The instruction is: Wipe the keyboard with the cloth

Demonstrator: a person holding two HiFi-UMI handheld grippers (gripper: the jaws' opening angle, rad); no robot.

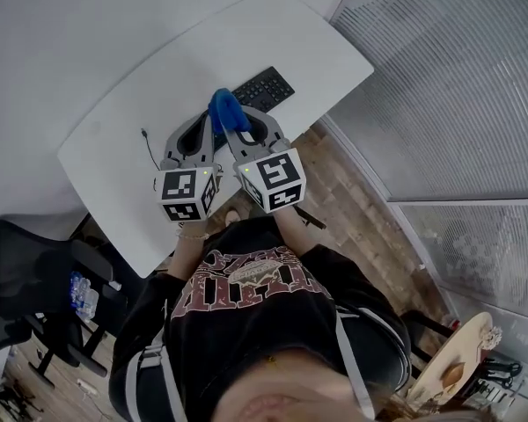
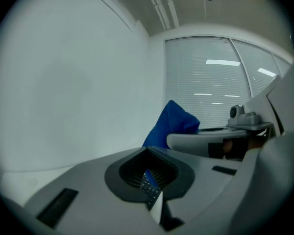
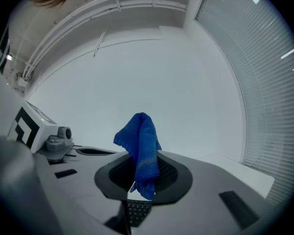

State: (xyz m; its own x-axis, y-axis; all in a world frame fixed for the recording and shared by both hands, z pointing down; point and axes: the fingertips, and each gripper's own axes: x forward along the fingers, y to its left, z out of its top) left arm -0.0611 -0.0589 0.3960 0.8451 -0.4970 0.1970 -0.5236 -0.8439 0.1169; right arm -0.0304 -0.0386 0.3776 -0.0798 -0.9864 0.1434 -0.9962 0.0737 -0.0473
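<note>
A black keyboard (image 1: pixel 262 89) lies on the white table (image 1: pixel 123 121), near its far right edge. My right gripper (image 1: pixel 233 123) is shut on a blue cloth (image 1: pixel 224 108), held up above the keyboard's left end. In the right gripper view the cloth (image 3: pixel 142 143) sticks up out of the shut jaws (image 3: pixel 146 169), and keyboard keys (image 3: pixel 137 210) show below. My left gripper (image 1: pixel 202 121) hovers close beside the right one, shut with nothing in it. In the left gripper view the cloth (image 2: pixel 170 125) rises behind the jaws (image 2: pixel 148 166).
A thin black cable (image 1: pixel 148 148) lies on the table left of the grippers. A black office chair (image 1: pixel 35 297) stands at the lower left. A glass wall with blinds (image 1: pixel 458 86) runs along the right, over a wooden floor (image 1: pixel 352 192).
</note>
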